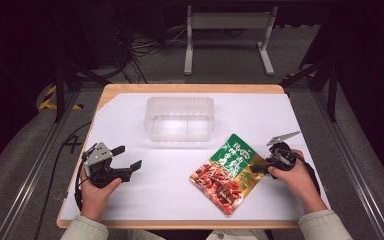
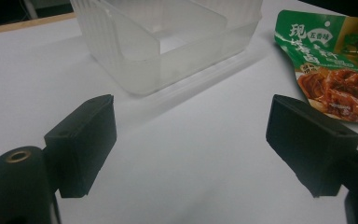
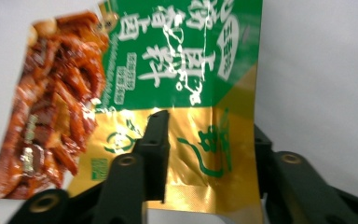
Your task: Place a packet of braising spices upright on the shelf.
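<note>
A: The snack packet [image 1: 226,172] is seen lying on the white table [image 1: 170,185], right of centre, in green and gold with a picture of red-brown food.

B: Is it being held?

A: Its gold edge is pinched between the jaws of the right gripper [image 1: 261,167]; in the right gripper view one jaw is pressed on top of the packet [image 3: 168,93] and the other is seen behind its edge.

B: And the left gripper [image 1: 130,159]?

A: It is held well apart from the packet, near the left side of the table, with its jaws spread wide and nothing between them.

B: Anything else?

A: A clear plastic tub [image 1: 180,119] is placed beyond the packet, towards the far edge.
</note>
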